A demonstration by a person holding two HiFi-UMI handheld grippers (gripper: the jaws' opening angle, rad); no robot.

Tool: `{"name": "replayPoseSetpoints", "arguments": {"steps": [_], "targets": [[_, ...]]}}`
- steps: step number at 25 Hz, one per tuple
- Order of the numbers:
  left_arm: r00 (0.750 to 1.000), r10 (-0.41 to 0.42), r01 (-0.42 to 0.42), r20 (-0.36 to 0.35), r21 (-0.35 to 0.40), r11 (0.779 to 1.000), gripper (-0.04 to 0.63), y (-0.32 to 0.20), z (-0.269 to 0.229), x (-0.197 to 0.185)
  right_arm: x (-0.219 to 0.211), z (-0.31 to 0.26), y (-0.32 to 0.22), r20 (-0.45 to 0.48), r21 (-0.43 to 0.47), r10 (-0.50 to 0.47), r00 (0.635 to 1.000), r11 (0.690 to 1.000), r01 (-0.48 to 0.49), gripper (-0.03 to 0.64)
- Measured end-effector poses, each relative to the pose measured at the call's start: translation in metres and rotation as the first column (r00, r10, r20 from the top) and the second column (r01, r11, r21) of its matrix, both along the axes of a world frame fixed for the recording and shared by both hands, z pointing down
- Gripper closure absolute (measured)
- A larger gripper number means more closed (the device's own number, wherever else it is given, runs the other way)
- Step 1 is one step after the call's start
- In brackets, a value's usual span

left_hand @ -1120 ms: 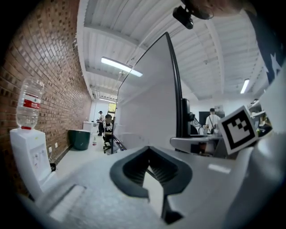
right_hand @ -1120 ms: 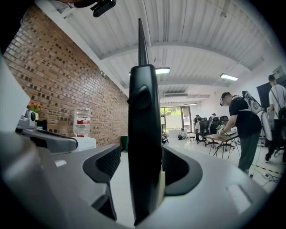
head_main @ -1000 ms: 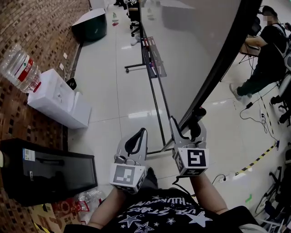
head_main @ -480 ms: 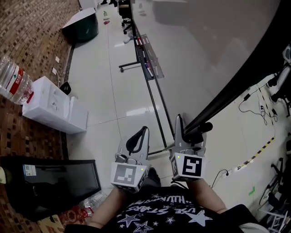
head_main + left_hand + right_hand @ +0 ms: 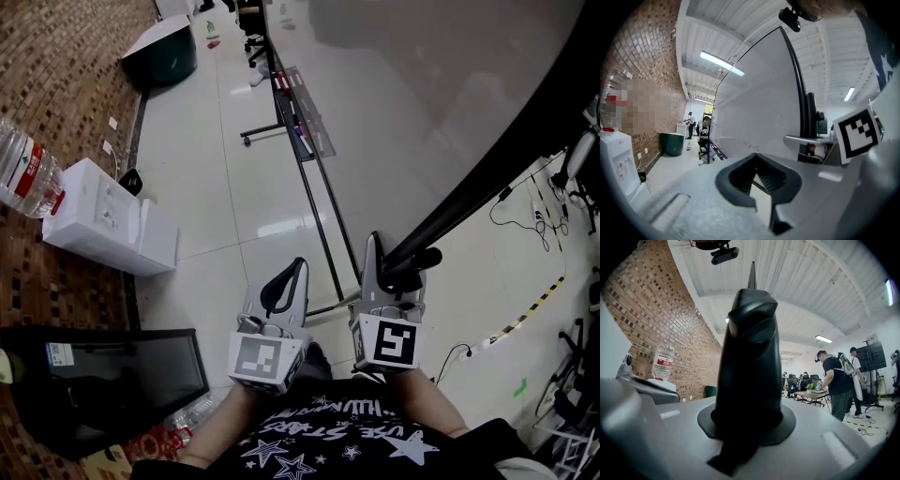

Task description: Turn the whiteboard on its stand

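The big whiteboard [image 5: 422, 84] hangs tilted on its black wheeled stand [image 5: 319, 216], and its black frame edge [image 5: 487, 178] runs down to the lower corner. My right gripper [image 5: 398, 264] is at that corner. Its jaws are closing, with the frame between them and the pads against it. In the right gripper view the black frame [image 5: 750, 357] fills the gap. My left gripper [image 5: 286, 281] is held just left of the stand, shut and empty. The left gripper view shows the board's face [image 5: 754, 103] ahead.
A water dispenser [image 5: 103, 220] with a bottle [image 5: 23, 173] stands by the brick wall on the left. A black box [image 5: 103, 375] lies nearer me. A green bin [image 5: 159, 52] sits far back. Cables [image 5: 525, 211] trail on the right floor. People [image 5: 836, 380] stand beyond the board.
The right gripper's jaws have closed in around the board's lower frame corner. The view has shifted so the board stretches further right. The left gripper has stayed where it was.
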State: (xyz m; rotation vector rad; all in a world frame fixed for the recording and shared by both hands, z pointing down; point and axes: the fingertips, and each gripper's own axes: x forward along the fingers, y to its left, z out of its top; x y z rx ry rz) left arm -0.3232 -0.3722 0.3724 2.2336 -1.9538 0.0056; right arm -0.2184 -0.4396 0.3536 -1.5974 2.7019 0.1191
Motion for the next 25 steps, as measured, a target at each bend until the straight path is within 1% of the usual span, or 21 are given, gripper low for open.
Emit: {"name": "replayPoseSetpoints", "arguments": {"steps": [6, 12, 18, 22, 25], "targets": [[1.0, 0.001, -0.001, 0.001, 0.003, 1.0, 0.589, 0.005, 0.001, 0.005, 0.0, 0.001, 0.0, 0.018, -0.008, -0.021, 1.0, 1.0, 0.022, 0.528], [1.0, -0.001, 0.001, 0.005, -0.002, 1.0, 0.589, 0.015, 0.002, 0.014, 0.004, 0.003, 0.001, 0.022, -0.011, -0.02, 1.0, 1.0, 0.02, 0.529], [1.0, -0.011, 0.011, 0.005, -0.008, 1.0, 0.589, 0.029, 0.009, 0.012, 0.005, 0.011, 0.008, 0.015, -0.015, -0.018, 1.0, 1.0, 0.019, 0.529], [1.0, -0.026, 0.026, 0.012, -0.023, 0.999, 0.589, 0.04, 0.01, 0.014, 0.007, 0.022, 0.015, 0.005, -0.045, -0.024, 1.0, 0.999, 0.024, 0.529], [0.999, -0.025, 0.025, 0.02, -0.017, 1.0, 0.589, 0.044, 0.009, 0.022, 0.011, 0.021, 0.019, 0.004, -0.059, -0.033, 0.999, 0.998, 0.033, 0.529]]}}
